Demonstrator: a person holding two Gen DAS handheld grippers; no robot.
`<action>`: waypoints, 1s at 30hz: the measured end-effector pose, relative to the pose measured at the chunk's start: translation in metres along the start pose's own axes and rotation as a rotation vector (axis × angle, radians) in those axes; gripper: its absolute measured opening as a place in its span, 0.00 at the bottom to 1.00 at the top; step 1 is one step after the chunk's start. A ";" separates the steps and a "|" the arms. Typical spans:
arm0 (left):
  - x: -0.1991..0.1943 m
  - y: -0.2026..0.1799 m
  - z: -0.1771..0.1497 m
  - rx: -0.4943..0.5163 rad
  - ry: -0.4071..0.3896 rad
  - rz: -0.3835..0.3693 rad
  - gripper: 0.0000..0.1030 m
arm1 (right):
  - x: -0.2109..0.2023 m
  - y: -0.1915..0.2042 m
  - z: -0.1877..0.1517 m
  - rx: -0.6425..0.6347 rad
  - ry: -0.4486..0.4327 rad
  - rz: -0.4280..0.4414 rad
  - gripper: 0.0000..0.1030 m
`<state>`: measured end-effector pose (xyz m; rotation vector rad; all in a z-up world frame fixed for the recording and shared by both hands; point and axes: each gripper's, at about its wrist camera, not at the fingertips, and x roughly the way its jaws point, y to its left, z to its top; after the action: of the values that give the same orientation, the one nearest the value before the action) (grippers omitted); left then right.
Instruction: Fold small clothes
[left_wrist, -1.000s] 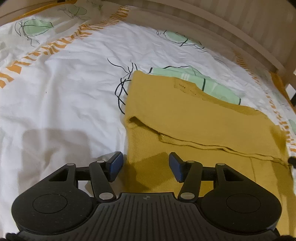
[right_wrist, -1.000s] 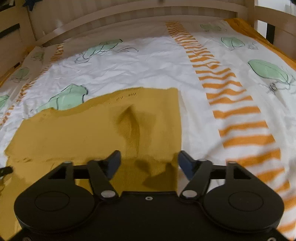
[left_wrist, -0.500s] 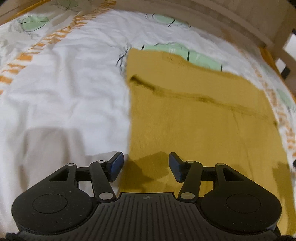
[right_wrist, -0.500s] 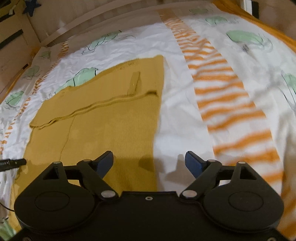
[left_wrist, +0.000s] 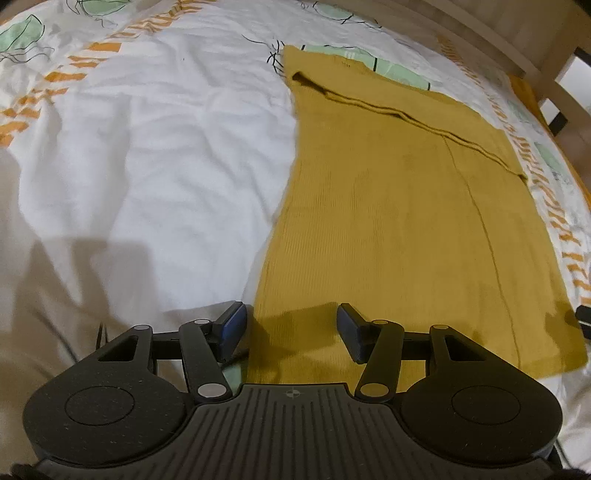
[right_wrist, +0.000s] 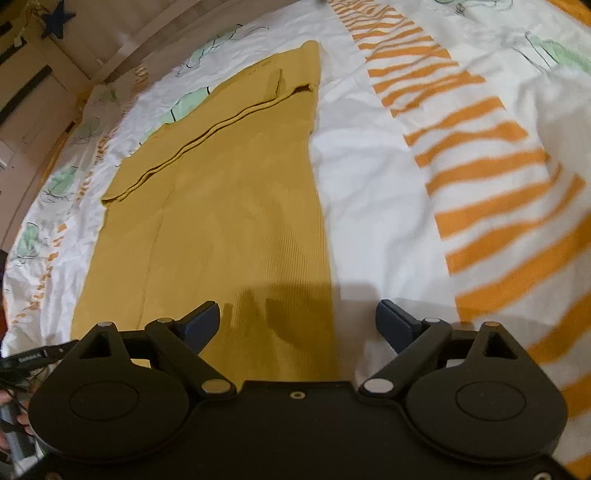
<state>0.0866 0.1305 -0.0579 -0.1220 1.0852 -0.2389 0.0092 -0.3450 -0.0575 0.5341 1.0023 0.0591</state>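
A mustard-yellow knit garment (left_wrist: 399, 206) lies flat on the bed, with a folded-over band across its far end (left_wrist: 388, 109). It also shows in the right wrist view (right_wrist: 229, 206). My left gripper (left_wrist: 291, 326) is open and empty, above the garment's near left edge. My right gripper (right_wrist: 299, 321) is open wide and empty, above the garment's near right edge. The other gripper's tip shows at the frame edges (left_wrist: 583, 314) (right_wrist: 33, 360).
The bedsheet (left_wrist: 155, 155) is white with green leaf prints and orange stripes (right_wrist: 491, 173). A wooden bed rail (left_wrist: 509, 40) runs along the far side. A wooden wall with a blue star (right_wrist: 55, 20) stands at the back left.
Both grippers have pulled back toward the garment's near end, away from the folded band. The right gripper has opened wider. The garment lies flatter.
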 end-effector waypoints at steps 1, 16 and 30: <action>-0.001 -0.001 -0.003 0.003 0.000 0.000 0.51 | -0.002 -0.002 -0.002 0.010 -0.001 0.010 0.90; -0.006 0.006 -0.022 -0.030 0.007 -0.056 0.52 | -0.004 -0.001 -0.023 -0.035 0.047 0.089 1.00; 0.005 -0.007 -0.022 0.026 -0.033 -0.072 0.63 | -0.001 -0.009 -0.024 0.011 0.044 0.161 1.00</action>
<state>0.0688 0.1231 -0.0706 -0.1410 1.0456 -0.3148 -0.0125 -0.3433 -0.0710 0.6252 1.0010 0.2098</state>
